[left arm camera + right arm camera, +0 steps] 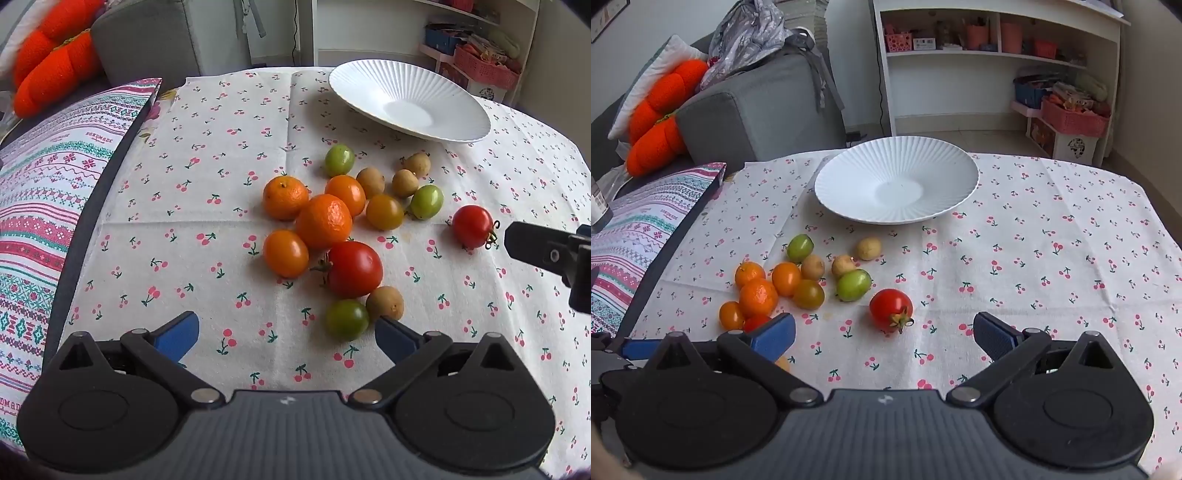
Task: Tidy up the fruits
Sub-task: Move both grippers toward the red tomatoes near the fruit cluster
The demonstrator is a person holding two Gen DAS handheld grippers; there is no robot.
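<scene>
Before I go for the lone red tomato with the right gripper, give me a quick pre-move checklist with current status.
1. Right gripper open and holding nothing: ok, jaws wide apart.
2. Small red tomato lined up: ok, it sits just ahead of the gap between the fingers, apart from the other fruit.
3. Neighbours clear of the grasp: ok, the nearest one, a green tomato, lies apart from it.
4. White plate free to receive fruit: ok, nothing in it.
5. Left gripper out of the way: ok, open, hanging over the near fruits on the other side of the pile.
6. Tomato's firmness: cannot tell.
</scene>
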